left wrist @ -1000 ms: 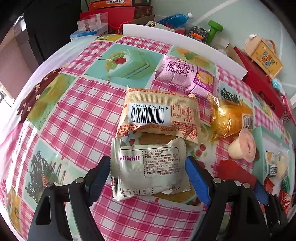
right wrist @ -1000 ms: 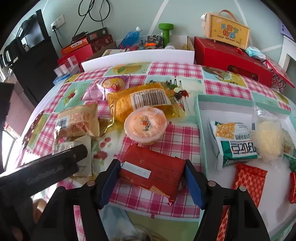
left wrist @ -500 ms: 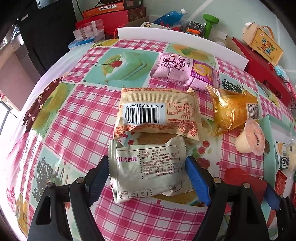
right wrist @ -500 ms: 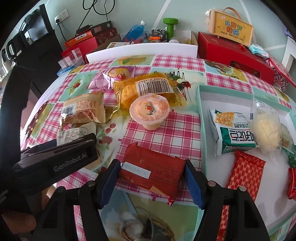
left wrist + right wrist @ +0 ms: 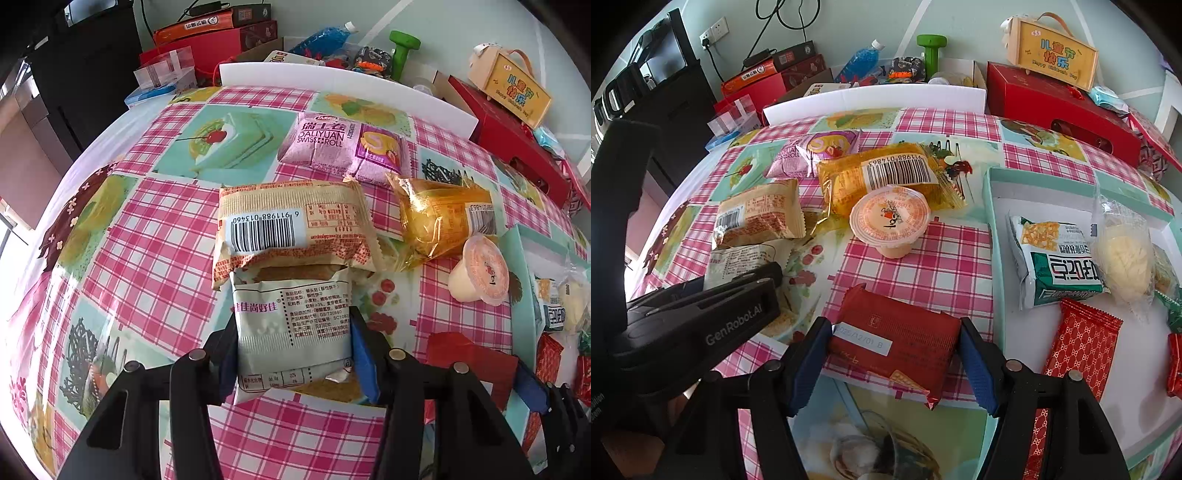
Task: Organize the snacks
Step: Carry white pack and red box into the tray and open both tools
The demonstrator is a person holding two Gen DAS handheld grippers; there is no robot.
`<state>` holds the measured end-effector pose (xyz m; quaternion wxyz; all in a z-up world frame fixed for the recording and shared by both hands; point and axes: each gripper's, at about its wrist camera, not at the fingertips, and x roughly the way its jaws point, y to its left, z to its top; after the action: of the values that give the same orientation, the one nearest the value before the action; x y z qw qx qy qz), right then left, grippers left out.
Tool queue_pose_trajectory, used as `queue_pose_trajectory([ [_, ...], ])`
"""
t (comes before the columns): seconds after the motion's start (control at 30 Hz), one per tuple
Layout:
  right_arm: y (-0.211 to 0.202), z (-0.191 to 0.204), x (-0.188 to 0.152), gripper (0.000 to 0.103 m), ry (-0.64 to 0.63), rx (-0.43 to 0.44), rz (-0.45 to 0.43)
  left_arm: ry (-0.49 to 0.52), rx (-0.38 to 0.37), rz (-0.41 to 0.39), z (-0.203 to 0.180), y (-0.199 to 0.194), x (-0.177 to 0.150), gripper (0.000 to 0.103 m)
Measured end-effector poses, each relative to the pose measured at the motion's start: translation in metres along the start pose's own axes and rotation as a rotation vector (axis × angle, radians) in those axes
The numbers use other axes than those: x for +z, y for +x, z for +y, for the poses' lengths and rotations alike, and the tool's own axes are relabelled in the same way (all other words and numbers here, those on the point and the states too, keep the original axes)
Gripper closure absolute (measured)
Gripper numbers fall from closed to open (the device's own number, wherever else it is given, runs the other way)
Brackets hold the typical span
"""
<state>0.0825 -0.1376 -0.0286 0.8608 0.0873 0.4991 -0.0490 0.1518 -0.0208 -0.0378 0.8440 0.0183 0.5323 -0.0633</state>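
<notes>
our left tool pinched the grey packet on the surface; our right tool pinched the red packet beside the tray.

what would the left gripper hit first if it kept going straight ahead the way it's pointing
Holding the grey-white packet, the left gripper would likely push it into the beige barcode packet lying directly ahead; they already overlap, though the depth is hard to judge.

Bright daylight, seemingly from left — sharp centre, fisheye-warped dark corners, mild tablecloth glare.
</notes>
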Motion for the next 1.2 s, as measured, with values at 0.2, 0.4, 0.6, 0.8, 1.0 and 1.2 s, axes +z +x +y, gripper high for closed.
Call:
queue_pose_trajectory([
  [0.2, 0.0, -0.001, 0.0, 0.031, 0.001, 0.004, -0.001, -0.004, -0.026, 0.0, 0.003, -0.004, 0.001, 0.05],
  [0.4, -0.003, -0.001, 0.001, 0.032, 0.005, 0.009, -0.004, 0.001, -0.032, -0.008, 0.003, -0.007, 0.003, 0.05],
  [0.6, -0.014, -0.003, 0.003, 0.032, 0.009, 0.021, -0.031, 0.014, -0.05, -0.037, 0.0, -0.02, 0.005, 0.05],
  [0.8, -0.029, -0.004, 0.006, 0.032, 0.013, 0.035, -0.071, 0.028, -0.073, -0.096, -0.005, -0.042, 0.009, 0.05],
  [1.0, -0.045, -0.007, 0.009, 0.032, 0.023, 0.039, -0.115, 0.022, -0.087, -0.162, -0.005, -0.066, 0.014, 0.05],
  [1.2, -0.055, -0.015, 0.011, 0.032, 0.044, 0.034, -0.135, 0.028, -0.089, -0.193, -0.011, -0.079, 0.015, 0.05],
])
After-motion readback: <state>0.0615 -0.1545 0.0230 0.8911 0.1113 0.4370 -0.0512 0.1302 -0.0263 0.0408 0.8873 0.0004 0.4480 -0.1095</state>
